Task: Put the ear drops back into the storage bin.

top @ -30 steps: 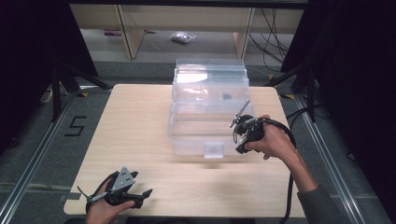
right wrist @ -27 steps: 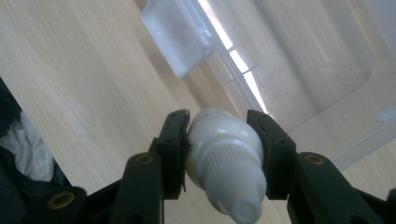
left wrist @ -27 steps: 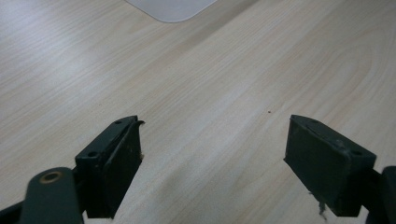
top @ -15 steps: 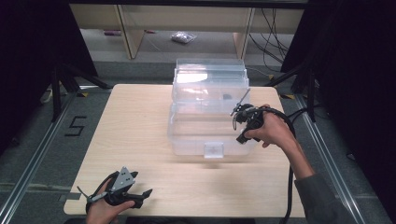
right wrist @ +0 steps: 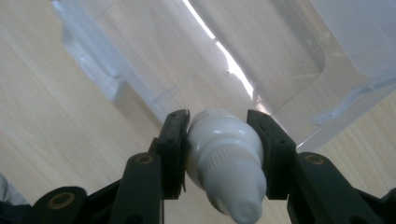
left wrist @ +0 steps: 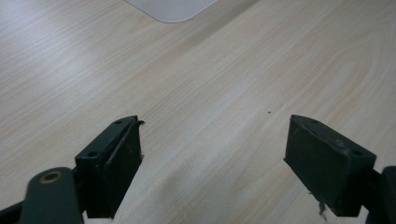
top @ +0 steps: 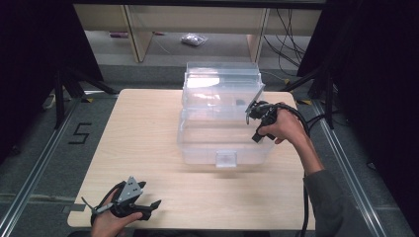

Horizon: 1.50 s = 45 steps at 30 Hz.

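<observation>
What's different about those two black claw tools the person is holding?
The left gripper is open with nothing between its jaws; the right gripper is shut on a small white bottle. The left one sits low at the table's near edge; the right one is at the clear plastic box. Both are hand-held, with two black jaws.

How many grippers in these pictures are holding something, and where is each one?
1. The right gripper, over the clear bin's right side, clamps a small white bottle. The left gripper, near the table's front-left edge, is open and empty.
</observation>
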Motion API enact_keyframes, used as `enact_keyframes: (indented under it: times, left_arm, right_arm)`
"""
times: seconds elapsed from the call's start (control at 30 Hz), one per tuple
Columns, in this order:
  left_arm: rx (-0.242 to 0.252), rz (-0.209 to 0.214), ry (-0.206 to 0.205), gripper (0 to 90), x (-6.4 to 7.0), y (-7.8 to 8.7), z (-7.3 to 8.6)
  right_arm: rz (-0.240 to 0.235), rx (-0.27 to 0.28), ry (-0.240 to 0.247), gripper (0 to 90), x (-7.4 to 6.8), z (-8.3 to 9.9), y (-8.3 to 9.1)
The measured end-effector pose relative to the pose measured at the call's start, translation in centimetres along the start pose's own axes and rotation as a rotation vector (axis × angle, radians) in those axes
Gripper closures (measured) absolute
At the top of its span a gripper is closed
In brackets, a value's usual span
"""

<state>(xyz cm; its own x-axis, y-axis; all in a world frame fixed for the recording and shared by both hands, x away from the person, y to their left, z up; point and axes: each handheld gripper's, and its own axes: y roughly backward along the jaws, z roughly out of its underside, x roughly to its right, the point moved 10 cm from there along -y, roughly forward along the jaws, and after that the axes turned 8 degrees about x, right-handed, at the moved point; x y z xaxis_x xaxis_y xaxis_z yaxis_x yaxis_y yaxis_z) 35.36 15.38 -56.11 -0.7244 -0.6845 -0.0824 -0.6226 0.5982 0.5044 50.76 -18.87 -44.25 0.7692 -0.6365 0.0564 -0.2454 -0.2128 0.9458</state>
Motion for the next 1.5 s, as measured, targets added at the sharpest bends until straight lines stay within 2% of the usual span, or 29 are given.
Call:
enact_keyframes:
  times: [0.17,0.23,0.27,0.3,0.33,0.37,0.4,0.43,0.47,0.5,0.53,0.57,0.6,0.63,0.67,0.7,0.73,0.77,0.83,1.03,1.1,1.17,1.2,1.27,1.3,1.4,1.43,1.47,1.5]
  left_arm:
    - [0.0,0.0,0.0,17.9,0.0,0.0,0.0]
    - [0.0,0.0,0.001,17.9,0.0,0.0,0.0]
    - [0.001,0.0,0.002,17.9,0.0,0.0,0.0]
    - [0.001,0.0,0.001,17.9,0.0,0.0,0.0]
    - [0.001,0.0,0.001,18.0,0.0,0.0,0.0]
    - [0.003,0.001,0.014,17.9,0.1,0.0,0.0]
    - [0.0,0.004,0.016,17.9,0.2,0.0,0.0]
    - [0.001,0.003,0.017,17.9,0.2,0.0,0.0]
    - [0.001,0.003,0.017,17.9,0.2,0.0,0.0]
    - [0.002,-0.001,0.001,17.9,0.0,0.0,0.0]
    - [0.001,0.0,0.006,17.9,0.0,0.1,0.0]
    - [0.001,0.0,0.006,17.9,0.0,0.1,0.0]
    - [0.003,-0.006,0.016,17.9,0.1,0.0,0.0]
    - [0.0,-0.004,0.003,17.9,0.0,0.1,0.0]
    - [0.0,-0.004,0.0,17.9,-0.1,0.1,0.0]
    - [0.001,-0.005,0.006,17.9,0.0,0.1,0.0]
    - [0.001,-0.005,0.006,17.9,0.0,0.1,0.0]
    - [0.0,-0.003,0.0,17.9,0.0,0.1,0.0]
    - [-0.013,-0.005,0.006,17.9,0.0,0.2,0.1]
    - [0.003,-0.001,0.005,17.9,0.0,0.0,0.0]
    - [0.0,-0.003,-0.005,17.9,-0.1,0.1,0.0]
    - [-0.001,-0.003,-0.003,17.9,0.0,0.1,0.0]
    - [-0.001,-0.003,-0.002,17.9,0.0,0.1,0.0]
    - [0.001,-0.004,0.001,17.9,0.0,0.1,0.0]
    - [0.002,0.001,-0.001,17.9,0.0,0.0,0.0]
    - [0.002,0.003,-0.003,17.9,0.0,0.0,0.0]
    - [0.005,0.002,0.008,17.9,0.1,0.0,0.0]
    - [0.002,0.005,0.002,17.9,0.0,0.0,0.0]
    - [0.001,-0.001,0.001,17.9,0.0,0.1,0.0]
  right_arm:
    - [0.01,-0.026,-0.02,60.2,1.0,-0.1,-1.1]
    - [0.004,-0.033,-0.043,60.2,1.2,-0.2,-1.6]
    - [0.002,-0.035,-0.029,60.2,1.4,-0.2,-1.8]
    - [0.003,-0.041,-0.049,60.2,1.4,-0.3,-2.0]
    - [0.0,-0.041,-0.042,60.2,1.5,-0.3,-2.2]
    - [0.002,-0.049,-0.057,60.2,1.5,-0.3,-2.4]
    - [0.002,-0.056,-0.051,60.2,1.7,-0.3,-2.6]
    - [-0.002,-0.062,-0.074,60.2,1.6,-0.2,-2.8]
    - [0.004,-0.081,-0.076,60.2,1.7,-0.1,-3.0]
    - [0.01,-0.094,-0.09,60.2,1.8,0.1,-3.2]
    - [0.028,-0.095,-0.06,60.2,2.3,0.1,-3.4]
    - [0.023,-0.103,-0.078,60.2,2.3,0.2,-3.6]
    - [0.028,-0.099,-0.07,60.2,2.4,0.1,-3.8]
    - [0.018,-0.103,-0.073,60.2,2.3,0.1,-4.0]
    - [0.014,-0.101,-0.096,60.2,2.1,0.0,-4.1]
    - [0.018,-0.118,-0.089,60.2,2.2,0.1,-4.1]
    - [0.017,-0.099,-0.054,60.2,2.5,-0.1,-4.5]
    - [0.017,-0.099,-0.054,60.2,2.5,-0.1,-4.5]
    - [0.011,-0.125,-0.09,60.2,2.2,0.1,-5.1]
    - [0.005,-0.131,-0.109,60.2,2.4,0.4,-6.2]
    - [-0.003,-0.117,-0.122,60.2,2.4,0.4,-6.5]
    - [0.0,-0.126,-0.103,60.2,2.6,0.6,-6.7]
    - [-0.008,-0.13,-0.115,60.2,2.5,0.7,-6.9]
    - [-0.001,-0.131,-0.107,60.2,2.6,0.8,-7.0]
    - [-0.008,-0.127,-0.089,60.1,2.8,1.0,-7.4]
    - [-0.003,-0.137,-0.119,60.2,2.6,1.0,-7.6]
    - [-0.012,-0.134,-0.12,60.2,2.5,0.9,-7.7]
    - [-0.005,-0.135,-0.103,60.1,2.7,0.9,-7.8]
    - [-0.005,-0.136,-0.117,60.2,2.6,0.9,-7.9]
